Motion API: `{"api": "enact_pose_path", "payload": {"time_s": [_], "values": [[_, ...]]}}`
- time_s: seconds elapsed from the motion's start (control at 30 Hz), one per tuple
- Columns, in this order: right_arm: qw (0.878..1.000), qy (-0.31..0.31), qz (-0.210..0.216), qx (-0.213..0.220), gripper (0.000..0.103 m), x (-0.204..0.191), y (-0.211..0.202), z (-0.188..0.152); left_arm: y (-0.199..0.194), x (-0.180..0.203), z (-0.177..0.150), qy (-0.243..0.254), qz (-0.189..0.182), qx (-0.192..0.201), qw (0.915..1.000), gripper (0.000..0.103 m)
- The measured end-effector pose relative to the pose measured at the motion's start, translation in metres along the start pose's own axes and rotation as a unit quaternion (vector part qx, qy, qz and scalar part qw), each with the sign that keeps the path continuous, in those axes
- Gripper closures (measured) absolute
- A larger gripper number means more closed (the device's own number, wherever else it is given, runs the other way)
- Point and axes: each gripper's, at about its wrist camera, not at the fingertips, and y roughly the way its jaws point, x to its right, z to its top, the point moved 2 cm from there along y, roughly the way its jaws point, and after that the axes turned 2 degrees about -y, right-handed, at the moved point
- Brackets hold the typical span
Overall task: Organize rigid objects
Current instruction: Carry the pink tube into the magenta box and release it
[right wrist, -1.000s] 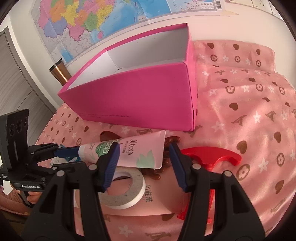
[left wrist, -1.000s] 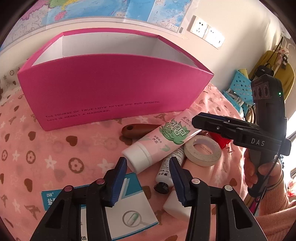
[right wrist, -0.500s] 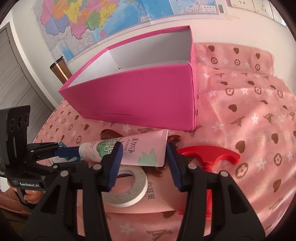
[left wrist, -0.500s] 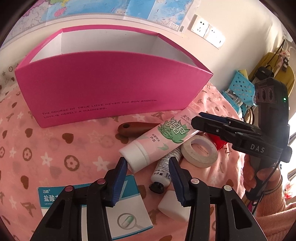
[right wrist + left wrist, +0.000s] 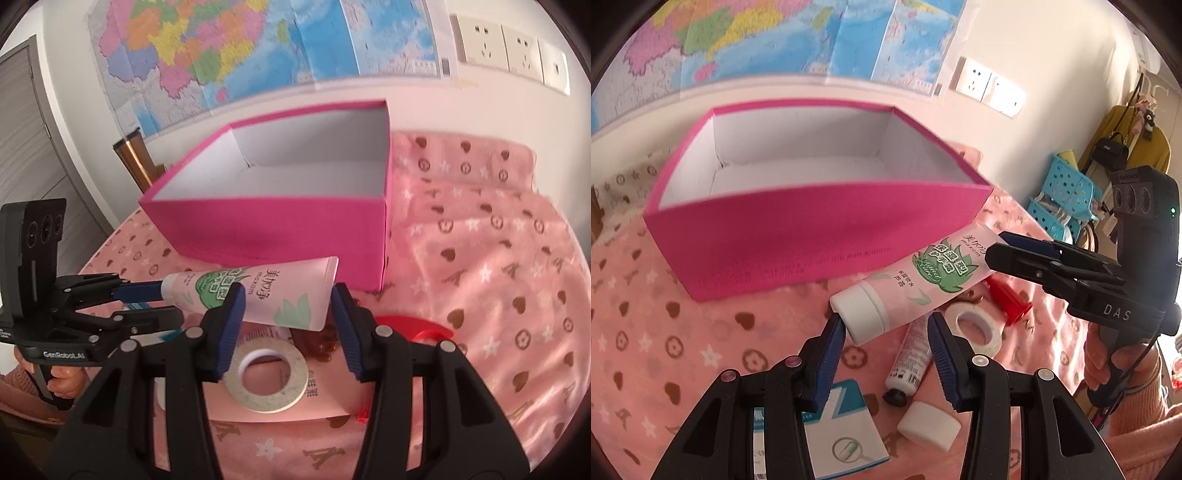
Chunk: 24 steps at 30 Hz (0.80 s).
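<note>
A pink hand-cream tube (image 5: 908,284) with a white cap is held in the air in front of the open pink box (image 5: 798,236). My right gripper (image 5: 286,325) is shut on the tube (image 5: 273,291) near its flat end; it also shows in the left wrist view (image 5: 1008,247). My left gripper (image 5: 886,354) is open, its fingers either side of the white cap and just below it; it shows in the right wrist view (image 5: 147,299). The box (image 5: 295,225) is empty inside.
On the pink cloth below lie a tape roll (image 5: 973,328), a small white tube (image 5: 912,354), a white cap-like block (image 5: 929,424), a red-handled tool (image 5: 1008,299), a blue-white medicine box (image 5: 846,435) and a pink card (image 5: 295,398). Blue baskets (image 5: 1067,188) stand at right.
The right gripper has closed on the hand-cream tube and lifted it off the cloth. Both grippers have risen, and the box interior now shows.
</note>
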Motion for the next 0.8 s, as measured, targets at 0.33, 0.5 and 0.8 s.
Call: {"api": "enact_pose_path", "payload": {"time_s": [0.33,0.5,0.8], "values": [[0.998,-0.027,-0.011,0.046,0.052,-0.01,-0.021,0.029,-0.019,0.008,0.037,0.033,0.018,0.048,0.9982,0.057],[0.998,-0.034,-0.016,0.058,0.052,-0.01,-0.019,0.044,-0.022,0.005,0.056,0.036,0.026,0.067,0.9967,0.057],[0.997,-0.043,-0.027,0.065,0.052,-0.002,-0.006,0.069,-0.012,-0.002,0.081,0.04,0.037,0.077,0.9955,0.057]]}}
